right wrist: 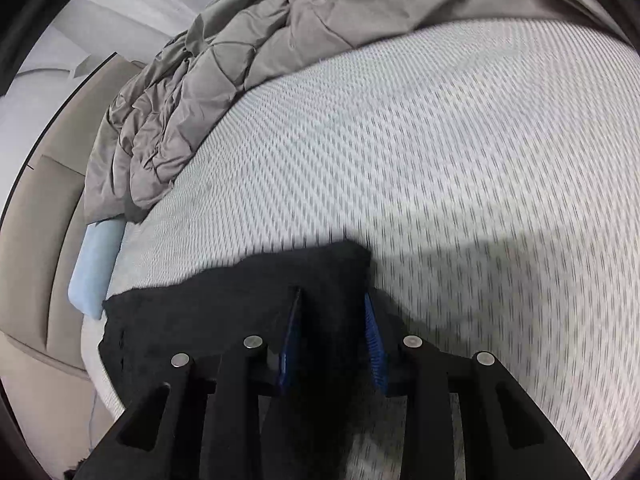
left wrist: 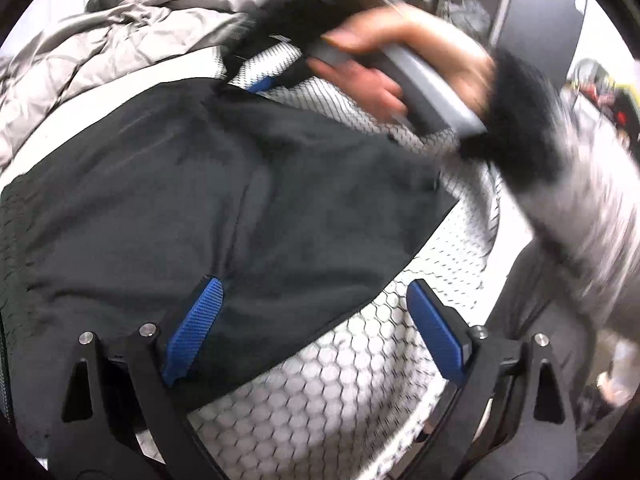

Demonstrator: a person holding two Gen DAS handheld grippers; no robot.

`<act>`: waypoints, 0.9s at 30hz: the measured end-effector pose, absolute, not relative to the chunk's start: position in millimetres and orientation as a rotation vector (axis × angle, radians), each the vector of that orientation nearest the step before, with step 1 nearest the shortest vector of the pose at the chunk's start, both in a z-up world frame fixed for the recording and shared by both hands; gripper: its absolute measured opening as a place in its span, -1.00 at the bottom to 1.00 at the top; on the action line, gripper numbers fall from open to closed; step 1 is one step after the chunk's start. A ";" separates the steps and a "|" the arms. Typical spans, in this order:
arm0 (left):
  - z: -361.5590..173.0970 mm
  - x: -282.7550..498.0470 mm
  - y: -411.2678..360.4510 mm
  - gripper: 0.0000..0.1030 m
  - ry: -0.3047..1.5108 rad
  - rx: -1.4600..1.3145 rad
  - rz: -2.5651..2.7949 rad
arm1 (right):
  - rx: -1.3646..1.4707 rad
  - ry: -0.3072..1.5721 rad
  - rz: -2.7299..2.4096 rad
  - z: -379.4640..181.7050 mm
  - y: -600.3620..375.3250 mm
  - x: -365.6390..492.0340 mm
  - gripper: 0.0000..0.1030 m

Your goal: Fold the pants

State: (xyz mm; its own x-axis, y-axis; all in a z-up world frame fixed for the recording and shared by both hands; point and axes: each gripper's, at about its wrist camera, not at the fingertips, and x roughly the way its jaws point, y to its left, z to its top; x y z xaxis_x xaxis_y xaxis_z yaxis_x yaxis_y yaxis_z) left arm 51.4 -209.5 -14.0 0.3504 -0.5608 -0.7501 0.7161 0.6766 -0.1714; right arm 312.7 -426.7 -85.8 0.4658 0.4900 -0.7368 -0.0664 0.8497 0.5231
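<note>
Two hand-held grippers work the dark pants (left wrist: 224,200) spread on the bed (right wrist: 440,152): soft, light and floppy, best pinched at a hem, where the right hand-held gripper (right wrist: 332,340) seems clamped on cloth while the left hand-held gripper (left wrist: 312,328) gapes empty.

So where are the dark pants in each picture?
Left wrist: the pants fill the middle and left, spread on the bed.
Right wrist: the pants sit bottom centre, in the right gripper.
Shared landmark: the grey quilt at the bed's far side.
</note>
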 end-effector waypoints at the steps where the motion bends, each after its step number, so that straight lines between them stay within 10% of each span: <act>1: -8.1 52.4 -202.3 0.80 0.877 0.173 -0.834 | 0.457 1.040 0.378 -87.3 -424.7 293.2 -0.36; 14: 3.9 86.8 -169.3 0.80 0.835 -0.026 -0.641 | 0.213 1.029 0.533 -93.0 -411.1 120.1 -0.42; 27: -41.4 61.1 -259.8 0.87 0.887 0.201 -0.598 | 0.255 1.041 0.499 -86.4 -410.3 208.9 -0.10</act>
State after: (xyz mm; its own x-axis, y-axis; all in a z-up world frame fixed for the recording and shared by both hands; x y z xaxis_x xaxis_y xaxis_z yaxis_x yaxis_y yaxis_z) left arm 61.1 -259.8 -41.4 0.4826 -0.4062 -0.7760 0.5671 0.8201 -0.0766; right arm 208.9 -410.3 -86.4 0.4075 0.5086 -0.7585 -0.2725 0.8604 0.4305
